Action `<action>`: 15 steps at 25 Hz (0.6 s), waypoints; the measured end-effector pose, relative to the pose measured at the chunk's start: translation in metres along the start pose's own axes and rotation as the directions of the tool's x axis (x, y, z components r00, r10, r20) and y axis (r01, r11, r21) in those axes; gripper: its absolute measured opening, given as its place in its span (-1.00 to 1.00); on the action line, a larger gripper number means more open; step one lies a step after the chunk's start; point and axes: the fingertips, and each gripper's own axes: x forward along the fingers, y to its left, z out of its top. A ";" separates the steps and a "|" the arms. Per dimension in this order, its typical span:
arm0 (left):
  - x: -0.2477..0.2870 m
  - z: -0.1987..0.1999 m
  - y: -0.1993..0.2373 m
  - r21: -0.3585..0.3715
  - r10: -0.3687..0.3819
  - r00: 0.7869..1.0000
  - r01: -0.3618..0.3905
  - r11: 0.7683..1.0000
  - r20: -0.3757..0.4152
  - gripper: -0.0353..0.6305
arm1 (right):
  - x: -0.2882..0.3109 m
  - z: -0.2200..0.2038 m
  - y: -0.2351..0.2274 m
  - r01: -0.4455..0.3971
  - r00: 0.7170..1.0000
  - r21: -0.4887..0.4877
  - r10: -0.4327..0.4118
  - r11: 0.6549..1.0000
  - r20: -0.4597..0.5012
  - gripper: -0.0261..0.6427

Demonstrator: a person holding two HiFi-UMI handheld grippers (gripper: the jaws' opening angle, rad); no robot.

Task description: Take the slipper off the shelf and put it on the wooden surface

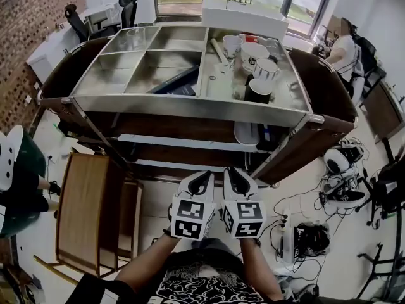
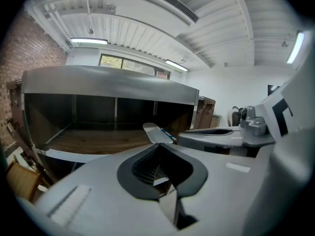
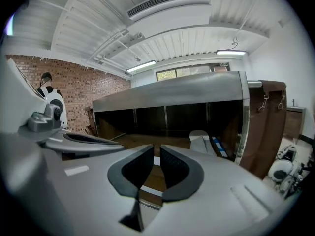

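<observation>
A white slipper (image 1: 248, 133) with a blue stripe lies at the right end of the steel cart's (image 1: 190, 106) middle shelf. It shows as a pale slipper (image 2: 156, 132) in the left gripper view and again as the slipper (image 3: 203, 142) in the right gripper view, resting on the wooden shelf board (image 3: 142, 140). My left gripper (image 1: 201, 181) and right gripper (image 1: 235, 180) hang side by side in front of the cart, well short of the slipper. The left gripper (image 2: 160, 168) is shut and empty. The right gripper (image 3: 156, 168) is all but closed, a thin slit between its pads, nothing in it.
Cups and bowls (image 1: 256, 62) crowd the cart's top tray. A wooden stool (image 1: 88, 201) stands at the lower left by the cart. A person in green (image 1: 19, 182) is at the left edge, another person (image 1: 345, 49) sits far right. Cables and gear (image 1: 342, 170) litter the floor at right.
</observation>
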 end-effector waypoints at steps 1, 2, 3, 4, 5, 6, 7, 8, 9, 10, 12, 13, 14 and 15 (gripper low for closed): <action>0.007 0.002 0.000 0.000 0.001 1.000 -0.001 1.000 -0.002 -0.88 | 0.005 0.001 -0.007 0.000 1.000 0.000 0.000 1.000 -0.001 -0.89; 0.014 0.003 -0.001 0.000 0.001 1.000 -0.001 1.000 -0.006 -0.88 | 0.009 0.001 -0.014 0.001 1.000 0.000 -0.001 1.000 -0.001 -0.88; 0.021 0.003 -0.002 0.001 0.001 1.000 -0.001 1.000 -0.009 -0.88 | 0.014 0.001 -0.021 0.002 1.000 -0.001 -0.002 1.000 -0.002 -0.87; 0.028 0.004 -0.003 0.001 0.000 1.000 0.000 1.000 -0.012 -0.88 | 0.019 0.001 -0.029 0.005 1.000 -0.004 -0.005 1.000 -0.004 -0.86; 0.034 0.005 -0.004 0.002 0.000 1.000 0.000 1.000 -0.015 -0.88 | 0.024 0.000 -0.036 0.008 1.000 -0.010 -0.008 1.000 -0.007 -0.85; 0.039 0.005 -0.005 0.003 0.000 1.000 0.000 1.000 -0.017 -0.88 | 0.029 -0.001 -0.044 0.011 1.000 -0.016 -0.012 1.000 -0.012 -0.84; 0.045 0.006 -0.005 0.004 0.002 1.000 -0.001 1.000 -0.019 -0.88 | 0.035 -0.003 -0.051 0.014 1.000 -0.021 -0.014 1.000 -0.018 -0.83; 0.049 0.007 -0.005 0.006 0.005 1.000 -0.005 1.000 -0.021 -0.88 | 0.041 -0.003 -0.058 0.016 1.000 -0.023 -0.016 1.000 -0.021 -0.81; 0.053 0.007 -0.004 0.006 0.009 1.000 -0.009 1.000 -0.023 -0.88 | 0.047 -0.004 -0.065 0.018 1.000 -0.024 -0.019 1.000 -0.024 -0.80; 0.057 0.007 -0.003 0.003 0.014 1.000 -0.014 1.000 -0.024 -0.88 | 0.053 -0.004 -0.072 0.022 0.999 -0.025 -0.023 0.999 -0.026 -0.80; 0.063 0.005 -0.001 -0.001 0.024 0.999 -0.024 1.000 -0.028 -0.88 | 0.065 -0.006 -0.085 0.031 0.999 -0.027 -0.032 0.999 -0.032 -0.79; 0.065 0.004 0.001 -0.003 0.028 0.999 -0.028 1.000 -0.030 -0.88 | 0.071 -0.007 -0.091 0.035 0.999 -0.029 -0.036 0.999 -0.038 -0.78; 0.067 0.003 0.004 -0.004 0.033 0.999 -0.034 0.999 -0.032 -0.88 | 0.077 -0.009 -0.096 0.039 0.998 -0.031 -0.040 0.999 -0.044 -0.78; 0.069 0.003 0.007 -0.006 0.040 0.999 -0.040 0.999 -0.032 -0.88 | 0.083 -0.010 -0.101 0.042 0.998 -0.033 -0.043 0.999 -0.051 -0.76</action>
